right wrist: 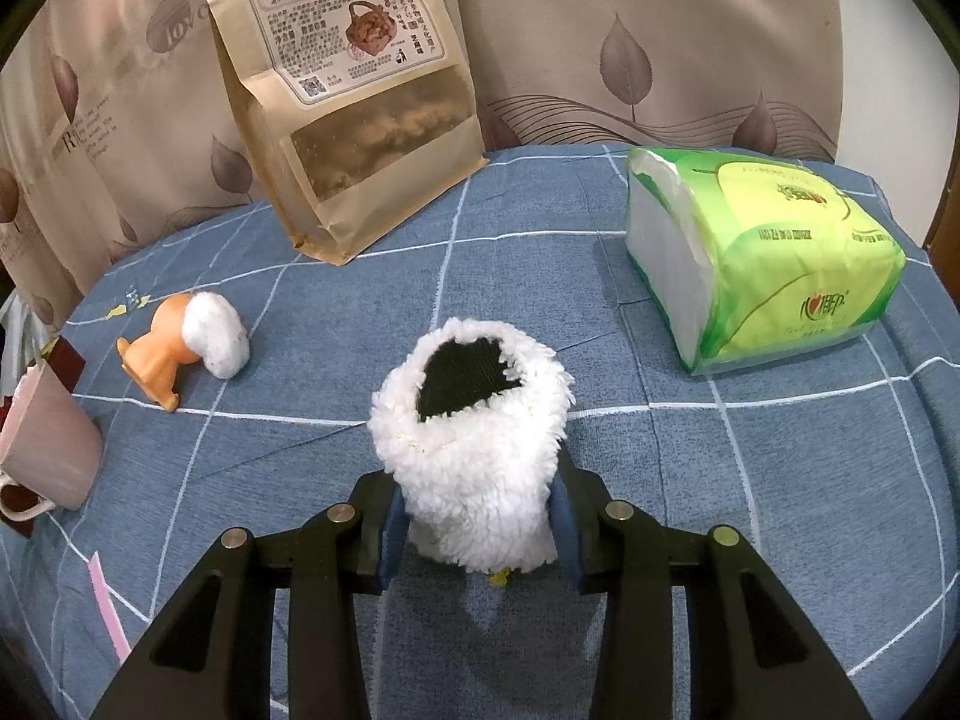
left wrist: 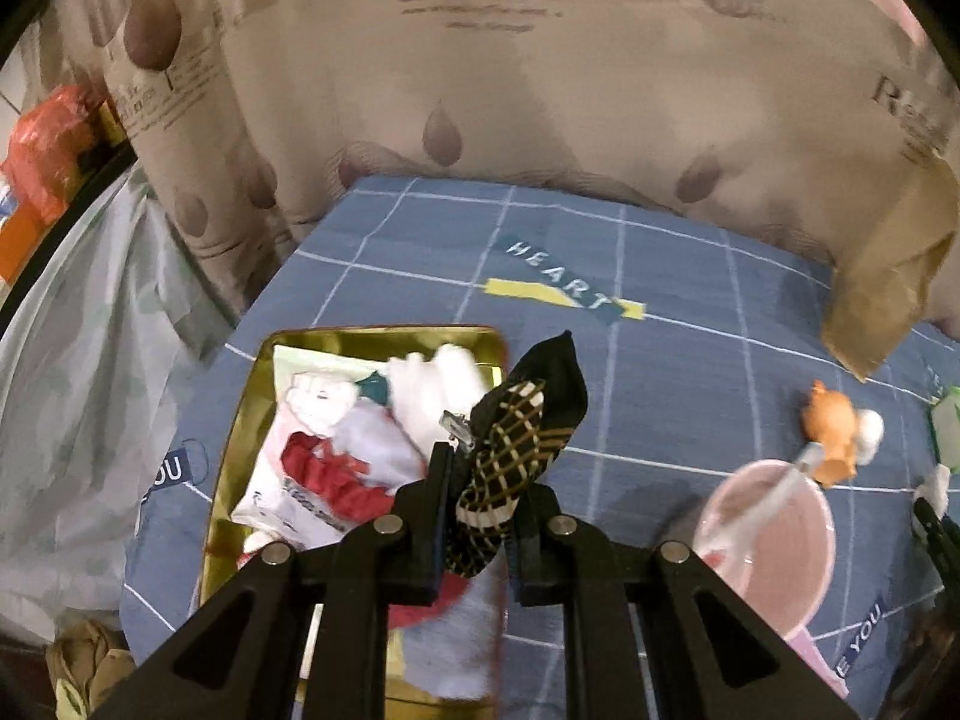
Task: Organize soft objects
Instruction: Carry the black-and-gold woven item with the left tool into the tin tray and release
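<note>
My left gripper [left wrist: 480,516] is shut on a black sock with a tan check pattern [left wrist: 516,450], held up beside the right edge of a gold tray [left wrist: 372,339]. The tray holds a white packet, red cloth [left wrist: 327,474] and white fluffy items [left wrist: 438,390]. My right gripper [right wrist: 477,516] is shut on a white fluffy sleeve with a black inside [right wrist: 474,420], held above the blue checked sheet [right wrist: 600,450]. An orange toy with a white fluffy end [right wrist: 192,339] lies on the sheet to the left; it also shows in the left wrist view [left wrist: 840,429].
A pink mug [left wrist: 774,540] stands right of the tray; it also shows in the right wrist view [right wrist: 48,450]. A brown snack bag [right wrist: 348,96] leans on the patterned pillows [left wrist: 510,90]. A green tissue pack [right wrist: 756,258] lies at the right.
</note>
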`<action>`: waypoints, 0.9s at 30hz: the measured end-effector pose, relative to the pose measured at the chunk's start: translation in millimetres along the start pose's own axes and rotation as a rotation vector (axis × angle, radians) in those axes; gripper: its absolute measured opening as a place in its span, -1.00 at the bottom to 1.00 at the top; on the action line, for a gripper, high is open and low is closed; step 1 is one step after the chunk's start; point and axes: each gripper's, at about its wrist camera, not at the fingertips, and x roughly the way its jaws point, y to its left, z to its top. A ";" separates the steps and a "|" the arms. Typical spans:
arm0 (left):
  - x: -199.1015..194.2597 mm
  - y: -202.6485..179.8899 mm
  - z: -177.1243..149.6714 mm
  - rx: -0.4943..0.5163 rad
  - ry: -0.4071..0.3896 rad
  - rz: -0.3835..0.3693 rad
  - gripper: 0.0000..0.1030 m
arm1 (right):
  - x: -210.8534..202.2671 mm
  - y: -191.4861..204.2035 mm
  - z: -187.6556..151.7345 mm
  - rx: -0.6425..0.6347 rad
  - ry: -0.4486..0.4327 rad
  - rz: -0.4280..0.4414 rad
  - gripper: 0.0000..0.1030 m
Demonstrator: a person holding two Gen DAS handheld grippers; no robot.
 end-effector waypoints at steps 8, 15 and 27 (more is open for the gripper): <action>24.1 32.2 8.2 -0.043 0.030 0.057 -0.72 | 1.3 2.2 0.4 -0.009 0.004 -0.015 -0.25; 32.9 60.0 24.1 -0.068 0.032 0.107 -0.71 | 2.0 3.7 0.0 -0.017 0.008 -0.028 -0.24; 59.1 76.2 36.6 -0.064 0.069 0.173 -0.71 | 2.3 4.5 -0.4 -0.023 0.009 -0.037 -0.24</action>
